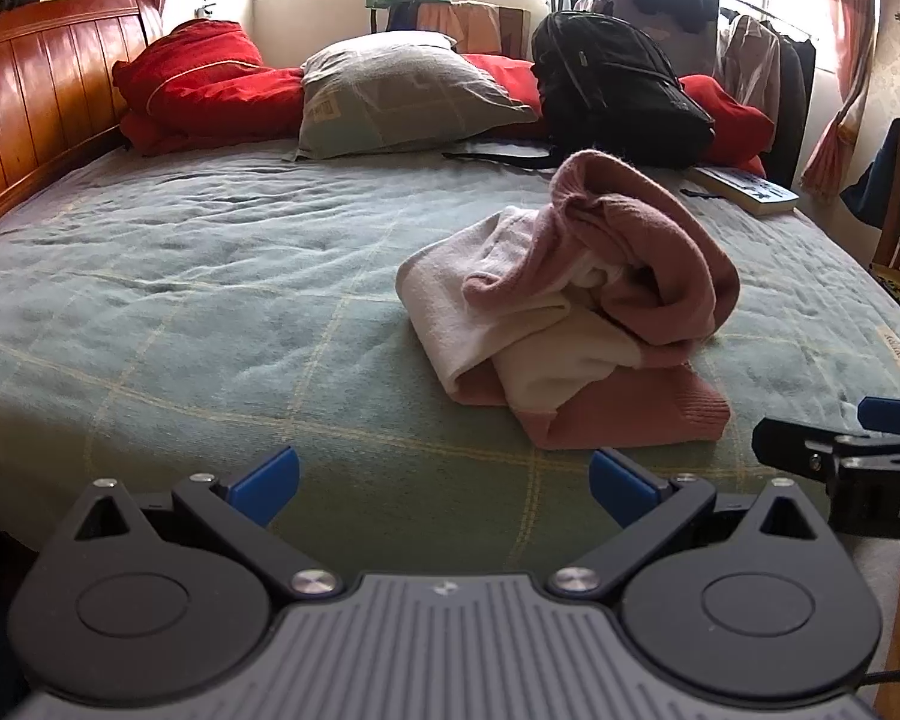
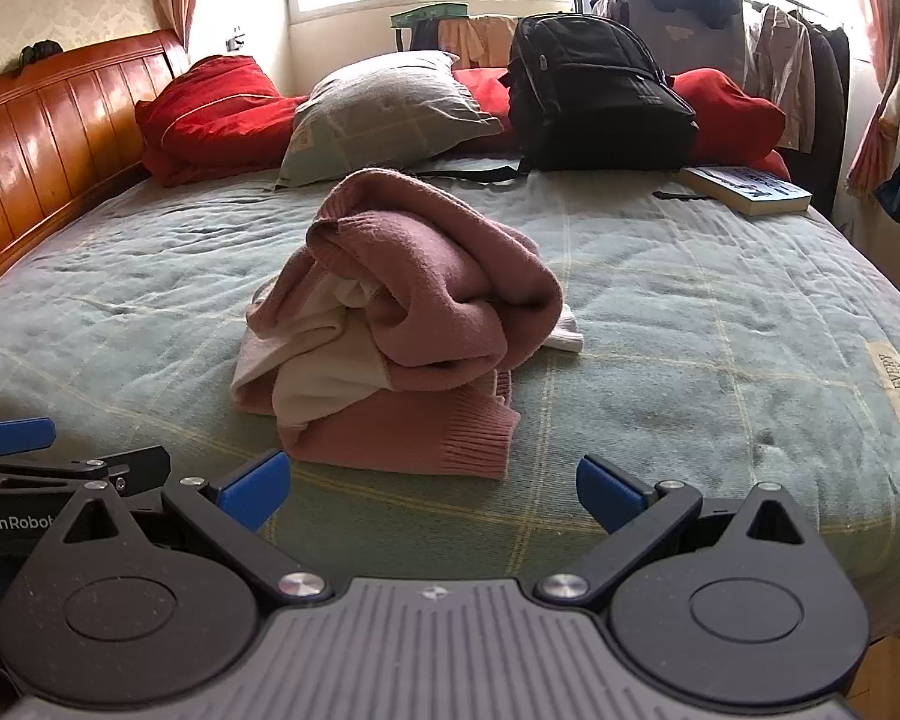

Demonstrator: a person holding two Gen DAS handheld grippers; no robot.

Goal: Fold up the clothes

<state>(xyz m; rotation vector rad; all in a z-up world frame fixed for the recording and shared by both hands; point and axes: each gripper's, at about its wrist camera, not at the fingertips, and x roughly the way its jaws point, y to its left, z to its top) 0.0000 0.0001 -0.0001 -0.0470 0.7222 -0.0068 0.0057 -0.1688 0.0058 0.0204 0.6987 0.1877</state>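
Right wrist view: a sweater (image 2: 402, 324) is seen crumpled mid-bed (image 2: 720, 312), nothing yet folded. Just short of the sweater, the left gripper (image 1: 444, 483) and right gripper (image 2: 432, 489) are held with fingers spread wide, empty. All folding is judged left.

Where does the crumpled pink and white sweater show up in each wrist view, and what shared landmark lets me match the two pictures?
Left wrist view: the pink and white sweater lies right of centre on the green bedspread, ahead and right of the open jaws.
Right wrist view: the sweater sits near centre, just left of the middle, directly ahead of the open jaws.
Shared landmark: the black backpack stands behind it at the far side of the bed.
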